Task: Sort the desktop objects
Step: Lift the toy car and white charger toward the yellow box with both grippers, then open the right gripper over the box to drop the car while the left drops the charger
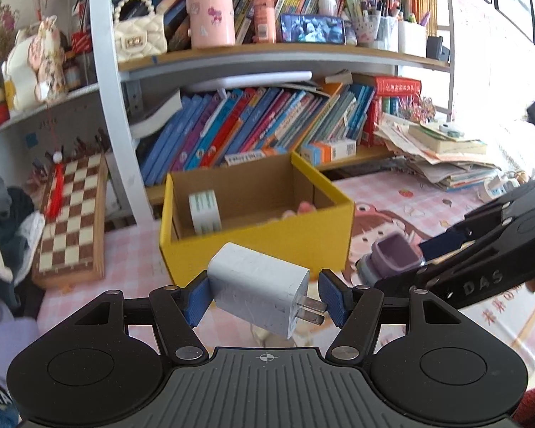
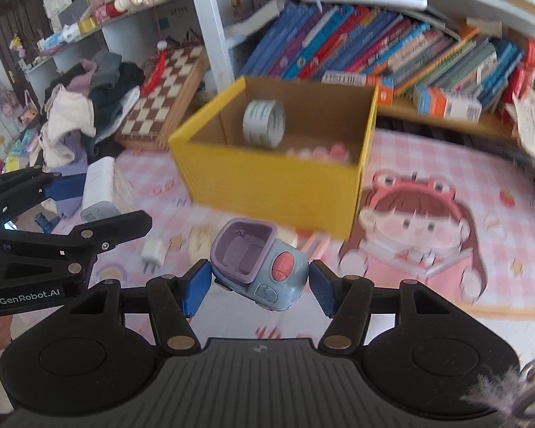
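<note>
My left gripper (image 1: 264,299) is shut on a white charger plug (image 1: 256,290), whose prongs point toward the right pad. The plug hangs just in front of the yellow cardboard box (image 1: 260,253). In the right wrist view, my right gripper (image 2: 260,290) is shut on a small toy car (image 2: 260,267) with a purple tub and a blue body, held above the pink mat before the box (image 2: 267,185). A tape roll (image 2: 264,123) and pink items (image 2: 321,151) lie inside the box. Each gripper shows in the other's view: the right gripper (image 1: 422,256) with the toy (image 1: 392,260), the left gripper (image 2: 100,203) with the charger (image 2: 98,182).
A chessboard (image 1: 71,221) leans left of the box beside a pile of clothes (image 2: 82,114). Rows of books (image 1: 260,125) fill the shelf behind, and a paper stack (image 1: 446,153) lies at the right. A second small white plug (image 2: 153,255) lies on the mat.
</note>
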`<state>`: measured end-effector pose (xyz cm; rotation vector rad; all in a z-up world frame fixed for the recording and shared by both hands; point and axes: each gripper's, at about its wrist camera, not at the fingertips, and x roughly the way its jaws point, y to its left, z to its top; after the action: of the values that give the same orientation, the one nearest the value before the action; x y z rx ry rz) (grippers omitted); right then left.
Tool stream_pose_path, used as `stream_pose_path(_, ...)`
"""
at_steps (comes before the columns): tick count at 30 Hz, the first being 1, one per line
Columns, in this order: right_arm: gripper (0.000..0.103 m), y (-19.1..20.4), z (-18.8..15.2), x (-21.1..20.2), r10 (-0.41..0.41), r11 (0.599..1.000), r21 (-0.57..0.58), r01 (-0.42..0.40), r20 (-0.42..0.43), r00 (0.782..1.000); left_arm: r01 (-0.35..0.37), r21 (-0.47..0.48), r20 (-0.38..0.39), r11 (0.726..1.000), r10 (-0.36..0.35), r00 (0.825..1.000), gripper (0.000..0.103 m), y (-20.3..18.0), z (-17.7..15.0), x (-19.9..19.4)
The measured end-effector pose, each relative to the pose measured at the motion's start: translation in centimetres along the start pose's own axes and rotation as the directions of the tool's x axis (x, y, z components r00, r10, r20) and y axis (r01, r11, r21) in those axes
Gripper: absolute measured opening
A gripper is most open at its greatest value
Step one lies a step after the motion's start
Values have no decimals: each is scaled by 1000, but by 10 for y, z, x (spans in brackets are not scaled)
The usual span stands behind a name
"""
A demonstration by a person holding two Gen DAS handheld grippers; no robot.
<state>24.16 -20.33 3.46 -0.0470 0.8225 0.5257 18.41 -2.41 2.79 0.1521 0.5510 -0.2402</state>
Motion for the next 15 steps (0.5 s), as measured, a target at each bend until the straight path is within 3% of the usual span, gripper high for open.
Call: stream_pose_path(15, 58, -41, 89, 20, 30, 991, -133, -20, 73, 997, -71, 17, 49, 997, 70, 996, 64, 18, 59, 52)
